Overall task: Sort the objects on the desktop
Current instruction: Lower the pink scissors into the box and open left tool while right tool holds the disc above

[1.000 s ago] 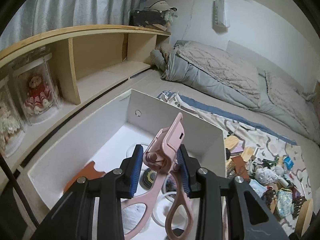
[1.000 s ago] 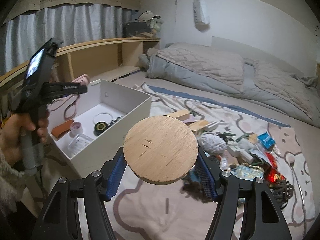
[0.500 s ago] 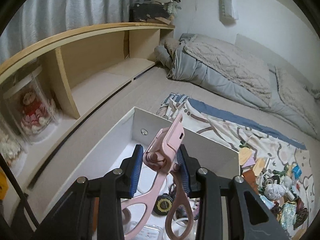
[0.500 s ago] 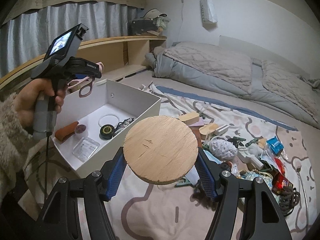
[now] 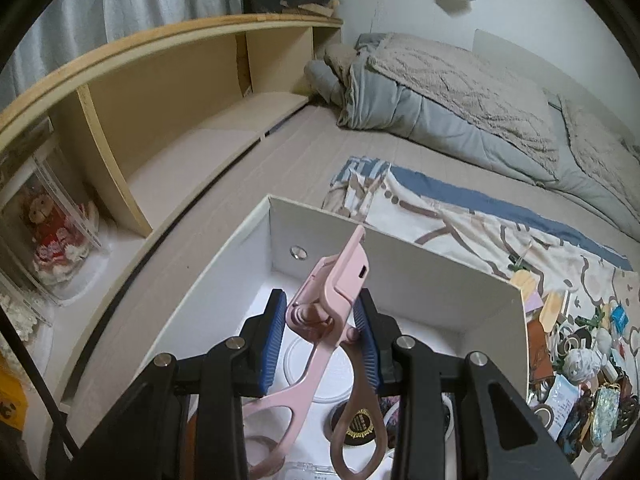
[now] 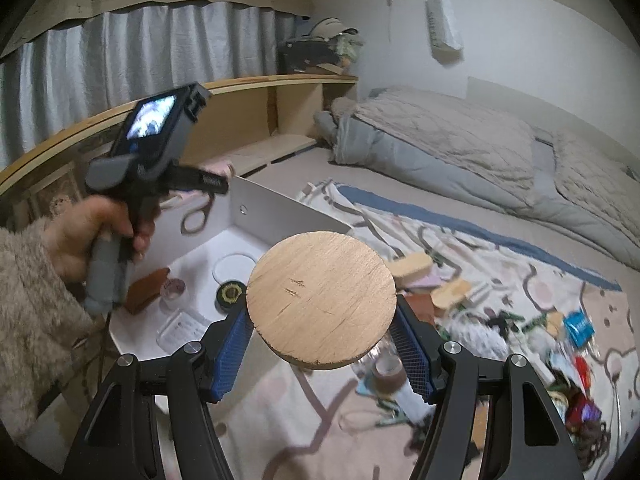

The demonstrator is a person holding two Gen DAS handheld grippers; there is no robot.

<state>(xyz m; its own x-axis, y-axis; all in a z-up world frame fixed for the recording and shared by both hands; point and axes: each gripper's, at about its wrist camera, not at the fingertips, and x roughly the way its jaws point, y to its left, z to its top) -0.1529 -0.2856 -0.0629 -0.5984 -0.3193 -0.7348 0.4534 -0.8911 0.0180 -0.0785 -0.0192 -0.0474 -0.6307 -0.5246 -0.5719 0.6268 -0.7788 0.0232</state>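
Note:
My left gripper (image 5: 320, 326) is shut on pink scissors (image 5: 332, 304), their capped blades pointing up and the handle loops hanging toward me. They hang over the open white box (image 5: 400, 252). In the right wrist view the same left gripper (image 6: 208, 184) is held by a hand above the white box (image 6: 288, 208). My right gripper (image 6: 322, 330) is shut on a round wooden disc (image 6: 320, 298), held flat above the patterned cloth (image 6: 280, 404) just right of the box.
Inside the box lie a white lid (image 6: 234, 266), a black-and-gold tape roll (image 6: 230, 292), a brown case (image 6: 146, 288) and a clear packet (image 6: 180, 326). A heap of small items (image 6: 520, 320) covers the cloth at right. A wooden shelf (image 5: 160, 92) and bedding (image 5: 460, 92) stand behind.
The left gripper with the scissors has drawn back along the box, so the far wall looks further off. The right gripper has carried the disc leftward, closer to the box.

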